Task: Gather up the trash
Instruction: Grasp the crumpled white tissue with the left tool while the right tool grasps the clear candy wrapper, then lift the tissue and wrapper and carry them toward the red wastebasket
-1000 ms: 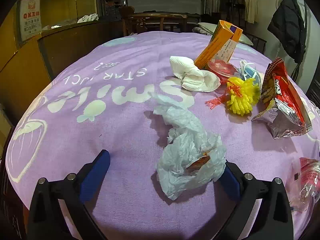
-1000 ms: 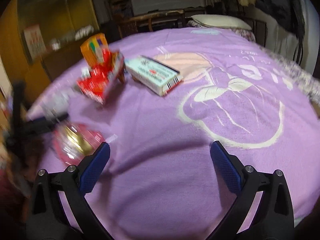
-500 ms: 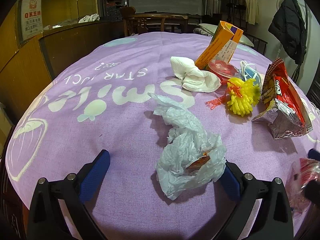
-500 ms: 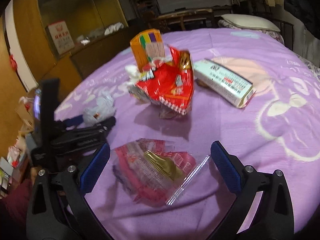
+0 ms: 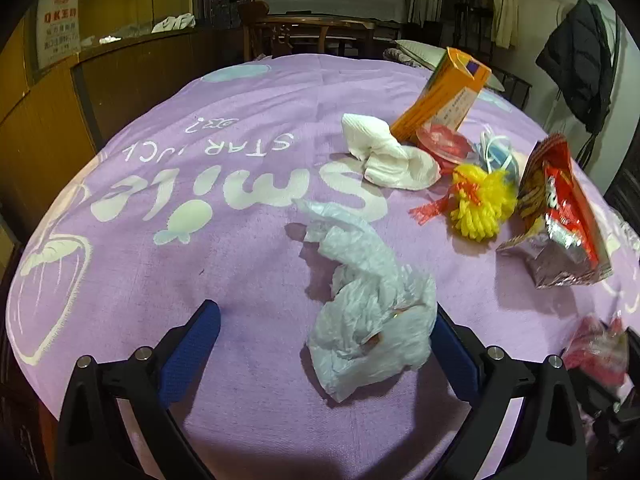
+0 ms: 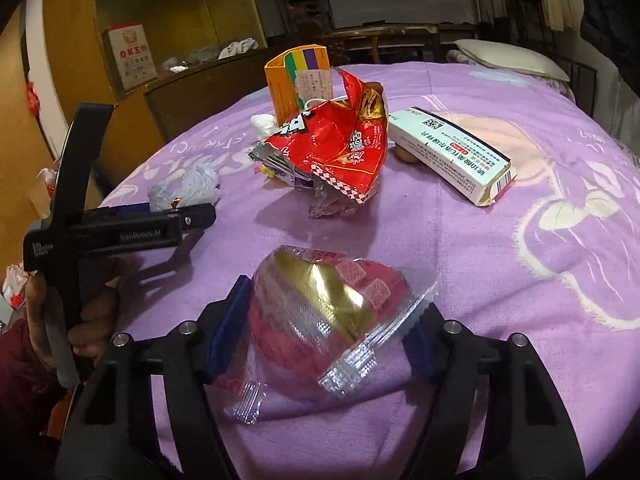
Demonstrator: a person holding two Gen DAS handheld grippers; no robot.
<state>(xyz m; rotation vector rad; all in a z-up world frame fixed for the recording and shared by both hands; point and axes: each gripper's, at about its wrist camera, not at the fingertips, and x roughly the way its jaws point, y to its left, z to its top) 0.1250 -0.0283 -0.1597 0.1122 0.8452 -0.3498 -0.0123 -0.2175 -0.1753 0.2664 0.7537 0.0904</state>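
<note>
The right tool (image 6: 326,334) had just been closing, and both blue pads touched the clear wrapper (image 6: 332,320) with its pink and gold contents, clamped on it; the wrapper lay on the purple cloth (image 6: 500,248) of the worktop with its long axis running from near left to far right, its crimped end toward the right pad. The left tool (image 5: 326,350) stood with its jaws apart around a crumpled pale plastic bag (image 5: 370,308) (the right pad was half hidden behind it), so whether that pad touched the bag I could not tell. Open cloth lay to the left of the bag. Farther on sat a red snack bag (image 6: 340,152), a white medicine box (image 6: 452,154) pointing far left to near right, and an orange carton (image 6: 298,80) standing tilted. The worktop's near edge was cut off.
</note>
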